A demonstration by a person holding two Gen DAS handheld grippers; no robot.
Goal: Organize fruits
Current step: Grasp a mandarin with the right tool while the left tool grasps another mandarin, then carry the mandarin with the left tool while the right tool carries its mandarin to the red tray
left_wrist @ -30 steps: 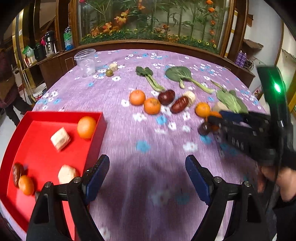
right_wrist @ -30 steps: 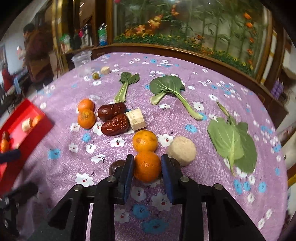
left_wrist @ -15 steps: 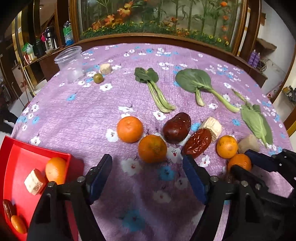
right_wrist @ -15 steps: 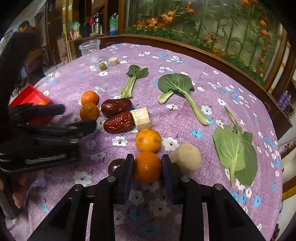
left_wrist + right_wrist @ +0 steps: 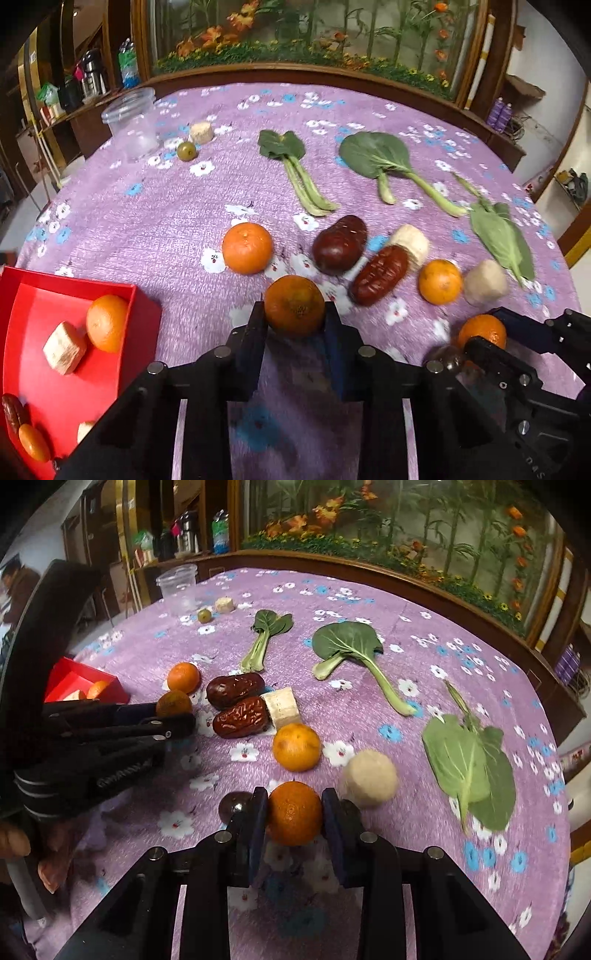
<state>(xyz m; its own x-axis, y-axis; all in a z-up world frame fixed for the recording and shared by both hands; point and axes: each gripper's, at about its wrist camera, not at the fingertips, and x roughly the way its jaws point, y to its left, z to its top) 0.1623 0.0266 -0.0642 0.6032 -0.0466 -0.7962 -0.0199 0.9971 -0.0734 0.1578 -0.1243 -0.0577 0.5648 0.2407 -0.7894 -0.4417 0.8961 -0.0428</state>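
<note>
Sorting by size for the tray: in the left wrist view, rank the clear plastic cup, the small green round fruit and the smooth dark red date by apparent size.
1. Clear plastic cup
2. Smooth dark red date
3. Small green round fruit

The date sits nearer the camera, so its gap to the cup is unsure.

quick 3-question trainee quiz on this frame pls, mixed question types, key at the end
1. True or false: the right gripper has an orange between its pads.
2. Which holds a darker, duller orange? A) the left gripper B) the right gripper C) neither
3. Fill in: in the left wrist view, the red tray holds a pale cube beside an ______.

Key: 1 true. 2 A; its jaws are closing on that fruit, pads at its sides. 3 orange.
</note>
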